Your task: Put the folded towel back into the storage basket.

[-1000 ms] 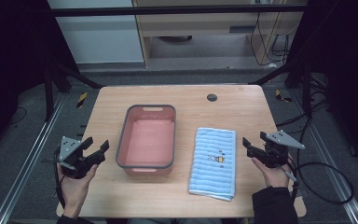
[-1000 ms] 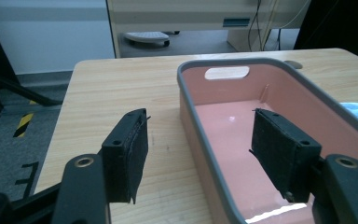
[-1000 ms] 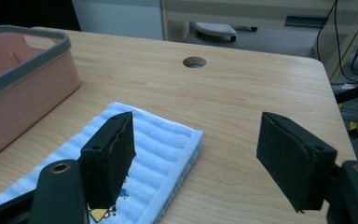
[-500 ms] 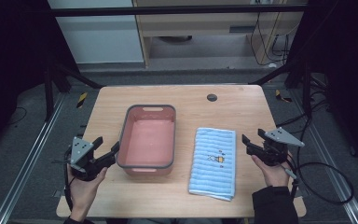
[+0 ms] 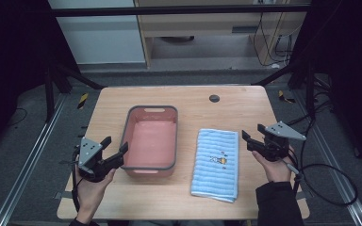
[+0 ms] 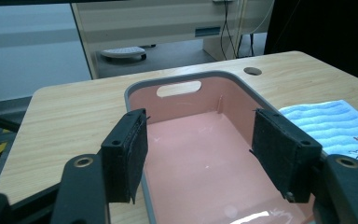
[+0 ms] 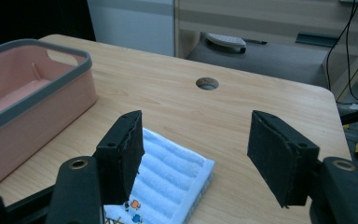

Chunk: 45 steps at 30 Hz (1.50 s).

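Note:
A pink bin (image 5: 152,139) with a grey rim stands empty in the middle of the wooden table (image 5: 198,101). To its right lies a folded light-blue striped towel (image 5: 217,162) with a small printed figure. My left gripper (image 5: 114,150) is open at the bin's near left corner; in the left gripper view its jaws straddle the bin's rim (image 6: 137,88) and pink floor (image 6: 200,154). My right gripper (image 5: 249,138) is open just right of the towel, its jaws above the towel's far corner (image 7: 177,172). Neither gripper holds anything.
A round cable hole (image 5: 214,98) sits in the table near the far edge. A black cable (image 5: 320,181) loops off the table's right side. Metal frame rails (image 5: 26,160) run along the left, and a cabinet (image 5: 207,28) stands beyond.
My left gripper has moved right and forward, from beside the table's left edge up to the bin's near left corner. The right gripper has stayed in place.

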{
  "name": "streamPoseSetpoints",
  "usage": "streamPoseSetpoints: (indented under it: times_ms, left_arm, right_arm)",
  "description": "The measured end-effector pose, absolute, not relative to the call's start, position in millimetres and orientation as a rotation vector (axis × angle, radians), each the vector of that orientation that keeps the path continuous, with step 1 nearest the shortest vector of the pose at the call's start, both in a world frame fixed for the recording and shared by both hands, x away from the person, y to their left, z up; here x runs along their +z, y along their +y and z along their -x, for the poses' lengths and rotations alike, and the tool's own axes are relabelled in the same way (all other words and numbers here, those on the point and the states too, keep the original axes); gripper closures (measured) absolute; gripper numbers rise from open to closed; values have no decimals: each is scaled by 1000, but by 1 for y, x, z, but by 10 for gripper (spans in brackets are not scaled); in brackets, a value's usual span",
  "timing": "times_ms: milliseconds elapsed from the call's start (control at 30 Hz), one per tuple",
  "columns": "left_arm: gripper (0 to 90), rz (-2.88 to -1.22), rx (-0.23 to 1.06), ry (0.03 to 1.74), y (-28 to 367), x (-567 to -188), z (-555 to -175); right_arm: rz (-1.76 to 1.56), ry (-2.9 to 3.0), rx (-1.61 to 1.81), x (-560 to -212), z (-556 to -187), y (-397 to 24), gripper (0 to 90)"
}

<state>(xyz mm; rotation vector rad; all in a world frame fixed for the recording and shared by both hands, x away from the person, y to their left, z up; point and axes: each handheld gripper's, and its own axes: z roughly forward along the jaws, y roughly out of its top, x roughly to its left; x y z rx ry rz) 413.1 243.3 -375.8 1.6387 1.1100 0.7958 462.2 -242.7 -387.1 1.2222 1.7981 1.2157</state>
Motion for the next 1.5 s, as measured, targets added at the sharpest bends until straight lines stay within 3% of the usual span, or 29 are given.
streamPoseSetpoints:
  times_ms: [667, 1500]
  left_arm:
    - [400, -1670, 731, 1032, 192, -376, -422]
    - [417, -1753, 658, 933, 131, -388, -422]
  right_arm:
    - [-1217, 1824, 1221, -375, -476, -231, 446]
    - [-1226, 1822, 1199, -383, -489, -230, 449]
